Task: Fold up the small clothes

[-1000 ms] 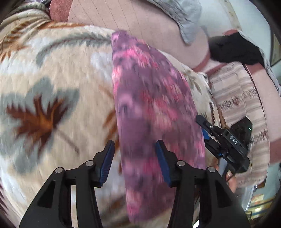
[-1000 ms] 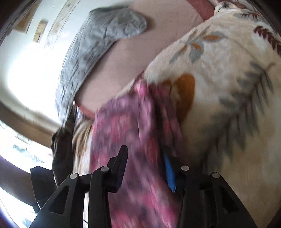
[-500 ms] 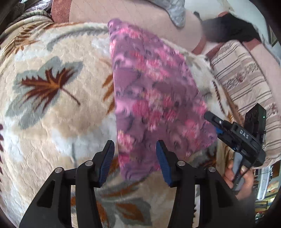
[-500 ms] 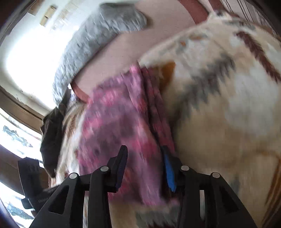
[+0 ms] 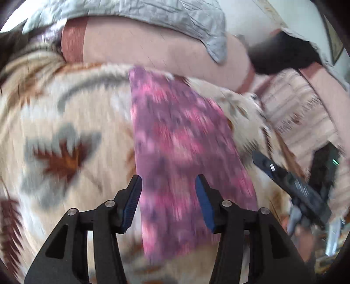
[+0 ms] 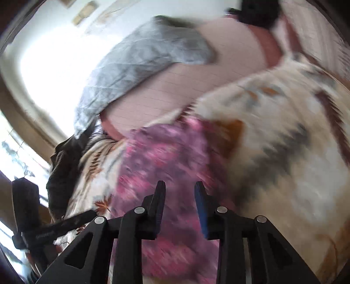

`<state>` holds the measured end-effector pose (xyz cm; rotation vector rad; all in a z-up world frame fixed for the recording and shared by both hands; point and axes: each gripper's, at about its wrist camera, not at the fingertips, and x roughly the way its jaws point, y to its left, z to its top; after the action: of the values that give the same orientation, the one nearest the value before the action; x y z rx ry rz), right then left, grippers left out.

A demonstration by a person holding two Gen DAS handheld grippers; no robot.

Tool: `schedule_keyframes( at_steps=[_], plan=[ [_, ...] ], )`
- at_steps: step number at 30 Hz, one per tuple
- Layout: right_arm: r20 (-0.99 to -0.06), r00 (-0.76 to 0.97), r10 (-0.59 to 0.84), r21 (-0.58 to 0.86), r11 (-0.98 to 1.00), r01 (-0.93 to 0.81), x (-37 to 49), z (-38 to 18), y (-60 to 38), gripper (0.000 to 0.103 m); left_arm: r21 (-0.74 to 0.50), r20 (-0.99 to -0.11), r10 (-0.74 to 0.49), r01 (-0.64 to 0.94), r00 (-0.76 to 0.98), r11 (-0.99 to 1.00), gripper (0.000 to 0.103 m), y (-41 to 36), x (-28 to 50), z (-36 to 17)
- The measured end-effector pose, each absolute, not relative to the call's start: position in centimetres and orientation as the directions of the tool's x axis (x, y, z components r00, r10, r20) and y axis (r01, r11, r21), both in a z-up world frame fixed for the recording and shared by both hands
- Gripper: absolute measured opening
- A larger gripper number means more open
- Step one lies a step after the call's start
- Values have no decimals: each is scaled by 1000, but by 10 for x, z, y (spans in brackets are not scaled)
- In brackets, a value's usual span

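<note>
Leaf-print blanket (image 5: 72, 122) on bed, purple-pink garment (image 5: 179, 139) flat on it; grey quilt (image 5: 175, 15) at 12 o'clock. Left tongs (image 5: 168, 185) part-open, empty; right tongs (image 6: 179, 192) narrow, empty.

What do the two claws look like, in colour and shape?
The left claw and the right claw look alike: black angular plastic arms with silver round bolts, and blue ribbed pads inside the fingers. No cables or sleeves can be seen.

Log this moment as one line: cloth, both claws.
cloth: pink-purple garment folded narrow, lying on leaf-print blanket | left claw: open above garment, empty | right claw: jaws just closed further, parted, nothing gripped
</note>
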<state>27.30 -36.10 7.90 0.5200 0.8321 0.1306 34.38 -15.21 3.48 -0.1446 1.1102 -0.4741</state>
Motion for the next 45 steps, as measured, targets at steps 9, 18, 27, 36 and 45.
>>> schedule_keyframes(
  at_steps=[9,18,27,36,45],
  plan=[
    [-761,587,275,415,902,115,327,37,-356,29,-307,-875,-375,248,307,919,52,-144,388,-17],
    [-793,565,229,432,865,257,402,23,-384,27,-205,-867,-293,247,404,947,52,-161,436,1],
    [-784,605,139,399,859,320,393,26,-398,17,-189,-877,-276,248,393,950,54,-166,445,-15],
    [-831,532,163,304,934,189,384,20,-362,18,-181,-893,-257,230,368,956,54,-166,445,-12],
    [-781,595,189,366,911,190,357,47,-380,43,-324,-875,-377,211,305,922,56,-130,417,-17]
  ],
)
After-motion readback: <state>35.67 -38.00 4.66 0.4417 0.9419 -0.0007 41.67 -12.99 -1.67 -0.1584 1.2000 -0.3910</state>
